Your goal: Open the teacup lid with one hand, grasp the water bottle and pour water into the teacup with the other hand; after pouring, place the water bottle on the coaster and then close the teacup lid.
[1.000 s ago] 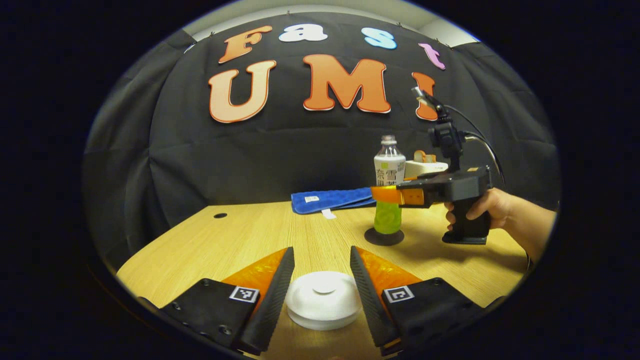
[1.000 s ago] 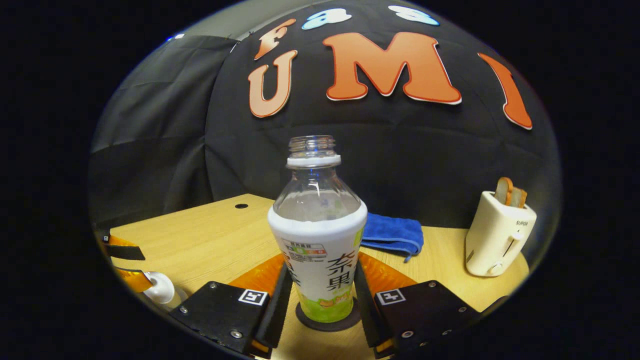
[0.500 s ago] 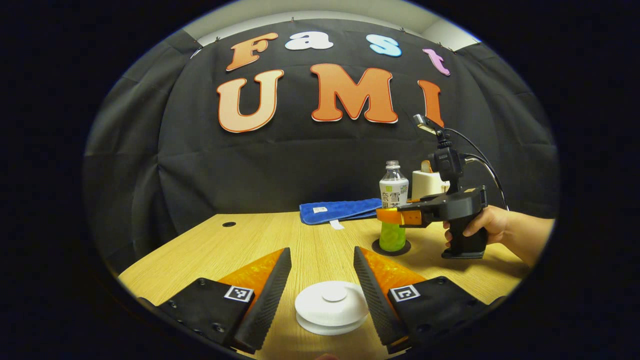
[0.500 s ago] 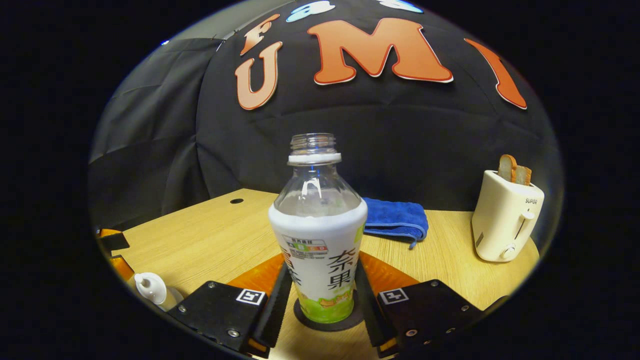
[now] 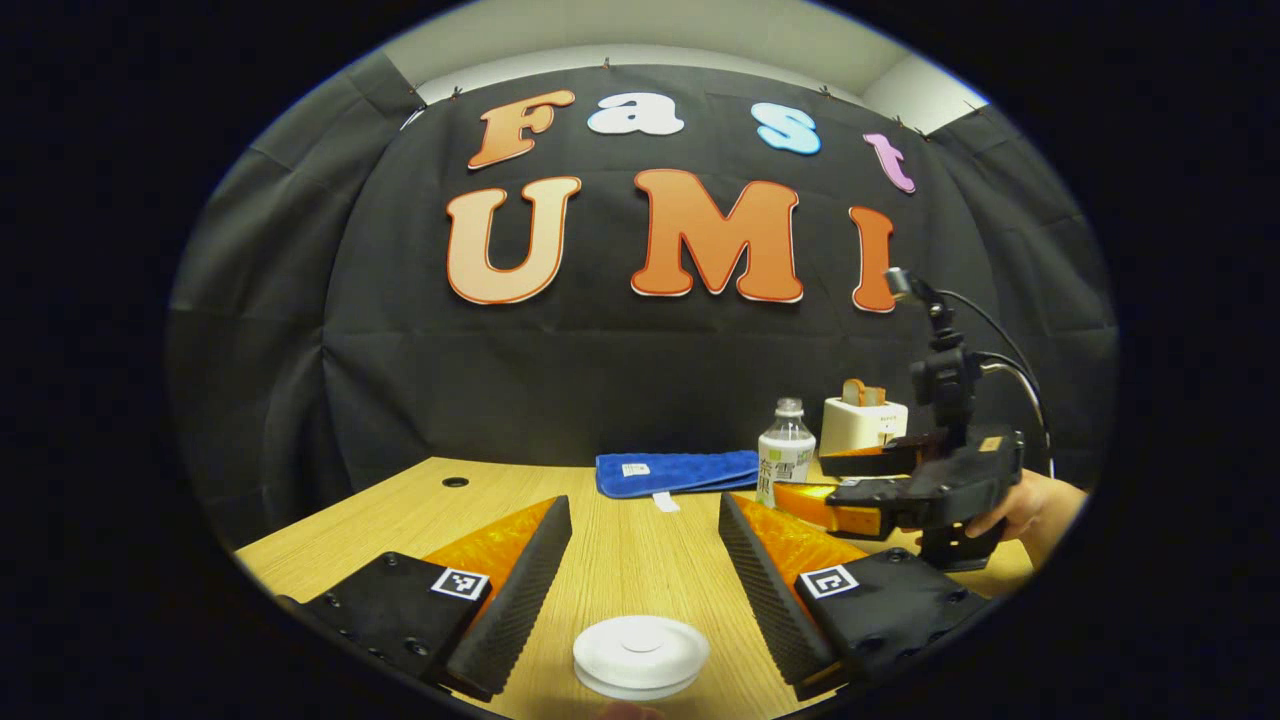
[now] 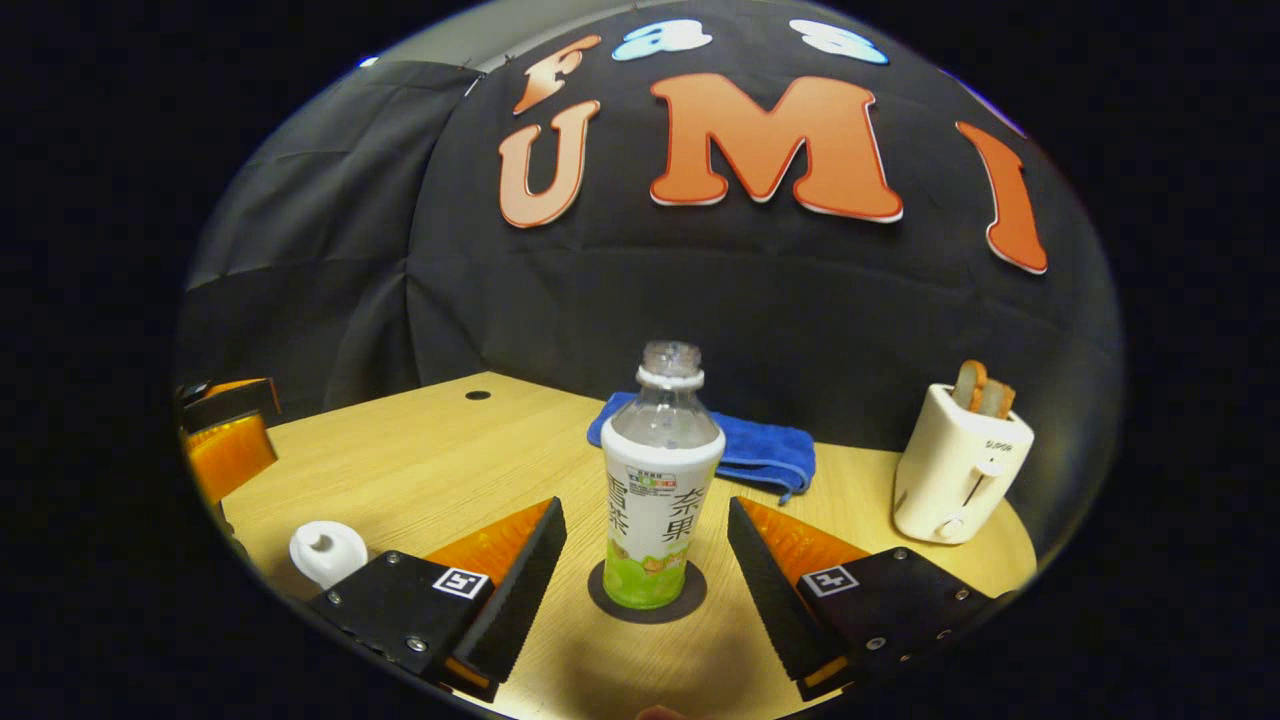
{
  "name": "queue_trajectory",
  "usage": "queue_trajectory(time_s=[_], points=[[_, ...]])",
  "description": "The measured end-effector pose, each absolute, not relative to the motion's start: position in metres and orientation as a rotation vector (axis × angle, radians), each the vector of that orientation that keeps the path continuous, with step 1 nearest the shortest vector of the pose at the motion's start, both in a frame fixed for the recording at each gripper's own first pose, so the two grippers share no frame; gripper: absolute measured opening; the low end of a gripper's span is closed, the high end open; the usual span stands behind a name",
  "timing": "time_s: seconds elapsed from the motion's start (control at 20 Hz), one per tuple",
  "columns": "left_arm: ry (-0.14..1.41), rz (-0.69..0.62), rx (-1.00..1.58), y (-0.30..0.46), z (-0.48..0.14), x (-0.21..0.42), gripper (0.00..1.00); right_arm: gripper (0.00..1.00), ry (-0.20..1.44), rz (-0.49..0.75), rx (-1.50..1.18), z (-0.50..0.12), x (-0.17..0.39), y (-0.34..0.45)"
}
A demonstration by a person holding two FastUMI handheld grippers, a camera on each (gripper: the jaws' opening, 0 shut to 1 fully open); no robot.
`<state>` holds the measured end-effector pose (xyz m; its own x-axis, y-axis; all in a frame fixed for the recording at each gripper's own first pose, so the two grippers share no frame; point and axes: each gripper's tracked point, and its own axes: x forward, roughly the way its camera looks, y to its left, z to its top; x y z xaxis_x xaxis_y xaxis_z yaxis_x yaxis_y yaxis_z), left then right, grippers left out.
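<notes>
The white teacup (image 5: 640, 655), lid on, sits on the wooden table just ahead of my left gripper (image 5: 645, 560), which is open and clear of it. In the right gripper view the cup (image 6: 328, 552) stands at the lower left, with the left gripper (image 6: 240, 425) beyond it. The clear water bottle (image 6: 660, 490), capless with a white and green label, stands upright on the dark round coaster (image 6: 690, 600). My right gripper (image 6: 645, 545) is open, its fingers wide on either side of the bottle and apart from it. The bottle (image 5: 785, 462) and right gripper (image 5: 812, 480) show far right in the left gripper view.
A folded blue cloth (image 6: 760, 450) lies behind the bottle near the booth wall. A cream toaster (image 6: 955, 470) with bread slices stands at the back right. A small round hole (image 6: 478, 395) marks the table's far left. A hand (image 5: 1035, 505) holds the right gripper.
My right gripper let go of the bottle, opened wide and drew back from it. My left gripper backed away from the lidded teacup, its fingers spread wider.
</notes>
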<state>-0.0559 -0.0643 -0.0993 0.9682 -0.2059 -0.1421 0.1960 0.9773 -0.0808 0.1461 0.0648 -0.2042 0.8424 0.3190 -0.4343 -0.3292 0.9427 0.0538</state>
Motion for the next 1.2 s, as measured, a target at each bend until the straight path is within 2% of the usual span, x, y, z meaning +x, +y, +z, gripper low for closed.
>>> queue_trajectory(time_s=[0.05,0.2,0.3,0.5,0.65,0.8,0.9,1.0,1.2], points=[[0.145,-0.207,-0.074,-0.066,-0.094,-0.055,0.94,0.98,0.434,0.335,-0.036,-0.192,0.138,0.059],[0.121,-0.186,-0.071,-0.062,-0.077,-0.051,0.97,0.98,0.343,0.320,-0.028,-0.149,0.120,0.050],[0.101,-0.164,-0.062,-0.056,-0.063,-0.048,0.95,0.98,0.286,0.304,-0.009,-0.123,0.106,0.043],[0.085,-0.102,-0.030,-0.038,-0.047,-0.045,0.97,0.99,0.183,0.208,-0.023,-0.084,0.088,0.010],[0.073,-0.080,-0.013,-0.033,-0.040,-0.044,0.95,0.98,0.144,0.135,-0.039,-0.071,0.080,-0.013],[0.054,-0.070,-0.019,-0.032,-0.032,-0.043,0.99,0.98,0.123,0.066,-0.084,-0.065,0.071,-0.035],[0.041,-0.062,-0.010,-0.030,-0.025,-0.043,0.95,0.98,0.110,0.050,-0.103,-0.059,0.068,-0.039],[0.033,-0.059,-0.012,-0.030,-0.022,-0.041,0.97,0.98,0.105,0.046,-0.106,-0.056,0.065,-0.040],[0.022,-0.054,-0.009,-0.030,-0.017,-0.038,0.95,0.98,0.095,0.028,-0.116,-0.053,0.065,-0.045]])
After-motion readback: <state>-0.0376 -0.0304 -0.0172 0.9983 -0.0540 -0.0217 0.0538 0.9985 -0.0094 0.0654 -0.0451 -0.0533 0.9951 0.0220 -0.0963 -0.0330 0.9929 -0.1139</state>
